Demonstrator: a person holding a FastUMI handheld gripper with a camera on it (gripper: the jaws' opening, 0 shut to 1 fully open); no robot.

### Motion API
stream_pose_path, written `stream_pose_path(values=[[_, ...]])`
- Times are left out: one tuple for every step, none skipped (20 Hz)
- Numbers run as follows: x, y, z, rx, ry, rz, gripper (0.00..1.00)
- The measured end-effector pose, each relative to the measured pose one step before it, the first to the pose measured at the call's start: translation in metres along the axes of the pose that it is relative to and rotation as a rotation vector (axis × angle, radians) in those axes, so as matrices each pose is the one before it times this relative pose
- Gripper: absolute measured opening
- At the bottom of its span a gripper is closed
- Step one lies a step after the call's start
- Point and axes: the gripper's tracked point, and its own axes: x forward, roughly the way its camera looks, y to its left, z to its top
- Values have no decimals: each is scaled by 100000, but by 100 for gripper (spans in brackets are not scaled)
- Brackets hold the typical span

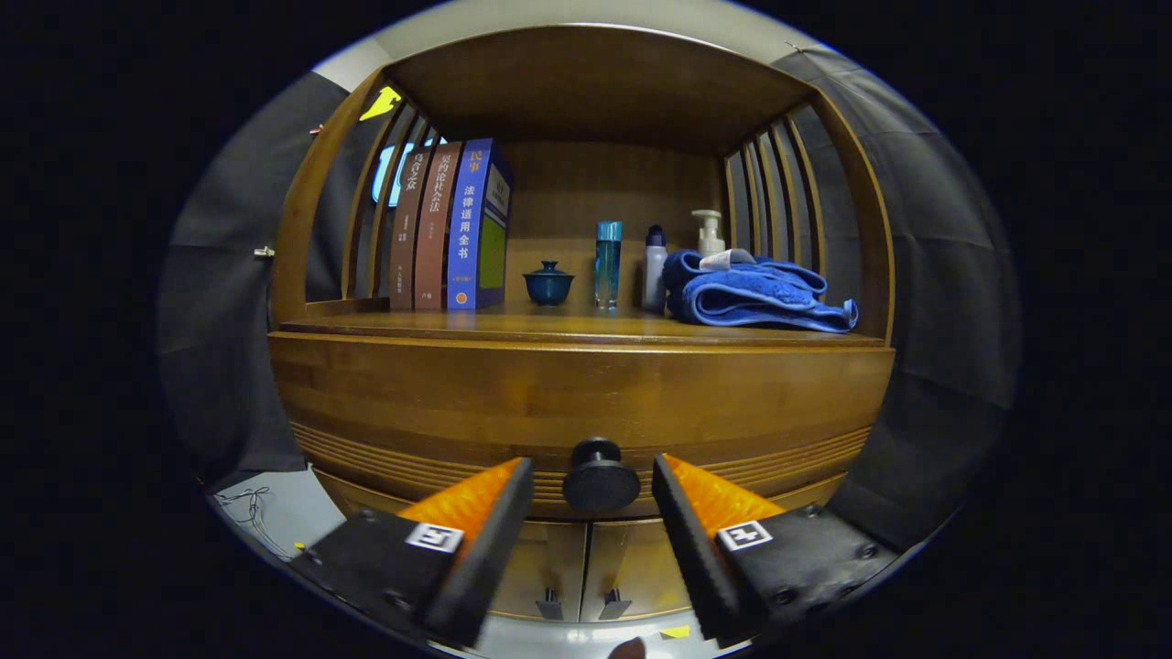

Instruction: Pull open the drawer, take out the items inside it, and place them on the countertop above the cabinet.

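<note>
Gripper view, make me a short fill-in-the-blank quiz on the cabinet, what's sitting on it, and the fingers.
1. The round drawer knob sits ____ the gripper fingers, which are open and not touching it.
2. The drawer is still ____.
3. The folded towel on the countertop is ____ in colour.
4. The small lidded cup stands between the books and the tall ____ bottle.

Missing words: between; closed; blue; blue

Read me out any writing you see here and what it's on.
"法律适用全书": blue book spine.
Brown books: spine characters too blurred.
Bottles: print too small.
Gripper, open with fingers either side of the drawer knob: square markers, no words.
</note>
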Motion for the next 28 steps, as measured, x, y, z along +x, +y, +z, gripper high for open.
stream_pose_path(values=[[488,342,59,967,1,635,74],[-73,-65,207,-437,605,512,65],[-412,284,286,397,475,839,57],[-172,-146,-639,-115,859,-759,48],[659,-161,79,-716,815,-228,41],[53,50,135,-733,177,-52,37],[-142,34,-60,-99,210,305,33],[-208,-23,-4,46,286,274,33],[-313,-49,-22,-72,178,-4,33],[-500,-72,-61,-135,165,9,33],[-743,-71,-103,283,81,104,33],[-800,-45,-145,469,221,151,33],[-836,-42,-117,-32,209,328,33],[-930,-89,-92,152,48,234,33],[-893,-76,-160,130,123,427,33],[-924,-90,-145,263,146,235,33],[-910,-96,-186,134,151,158,33],[-877,-113,-134,280,232,-4,33],[-935,-75,-122,360,-135,156,33],[-954,-46,-205,352,92,-54,33],[-840,-128,-339,218,-426,198,33],[-738,132,150,61,87,171,33],[-645,-94,-141,227,-97,401,33],[-736,-69,-92,382,312,112,33],[-735,-105,-119,264,31,-71,33],[-492,-78,-176,95,329,280,33],[-543,22,-153,273,-8,-35,33],[-397,-47,-182,-231,592,-94,33]])
